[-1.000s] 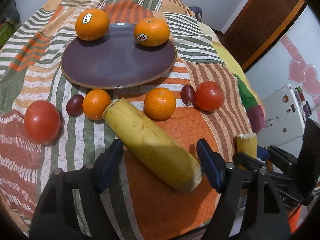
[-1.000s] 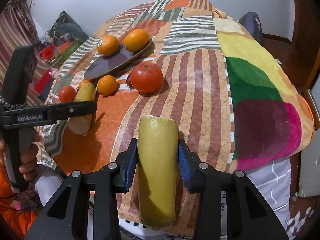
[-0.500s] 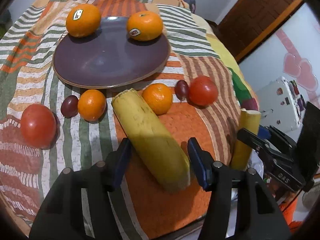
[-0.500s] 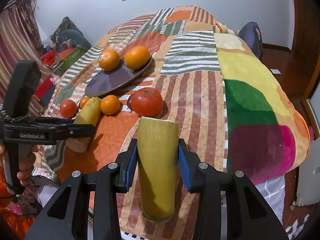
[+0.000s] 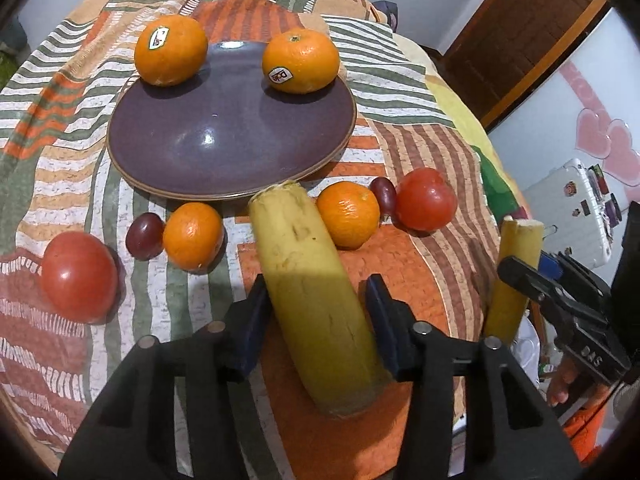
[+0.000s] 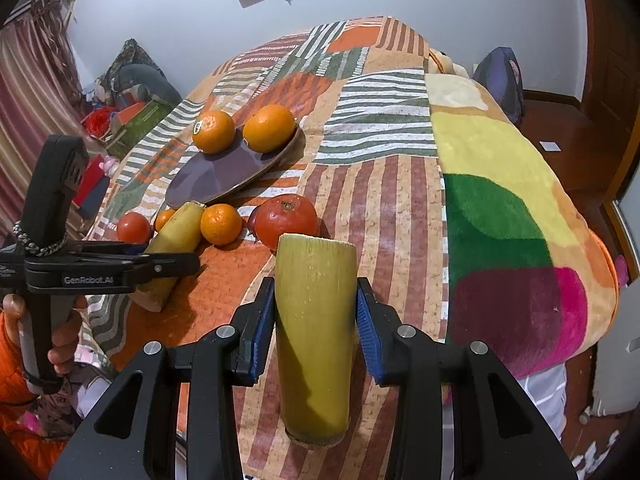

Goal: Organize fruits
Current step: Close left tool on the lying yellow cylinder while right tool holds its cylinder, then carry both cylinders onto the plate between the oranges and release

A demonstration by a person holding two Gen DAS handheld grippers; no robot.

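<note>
A purple plate (image 5: 224,144) on the patchwork blanket holds two stickered oranges (image 5: 171,55) (image 5: 301,60). In front of it lie two small oranges (image 5: 193,236) (image 5: 347,214), two tomatoes (image 5: 79,276) (image 5: 426,199) and two dark grapes (image 5: 144,230) (image 5: 383,196). A yellow cut stalk piece (image 5: 316,300) lies on the blanket between the fingers of my left gripper (image 5: 318,312); the left pad touches it, the right pad stands slightly apart. My right gripper (image 6: 316,320) is shut on a second yellow stalk piece (image 6: 316,336), held upright above the blanket's front edge.
The blanket (image 6: 500,208) drops off at the right and front edges. The right gripper with its piece shows at the right in the left wrist view (image 5: 516,280). Bags and clutter (image 6: 132,112) lie beyond the far left. A white case (image 5: 572,208) stands on the right.
My left gripper has moved forward over the lying stalk piece and its fingers have narrowed around it. My right gripper has lifted its piece higher.
</note>
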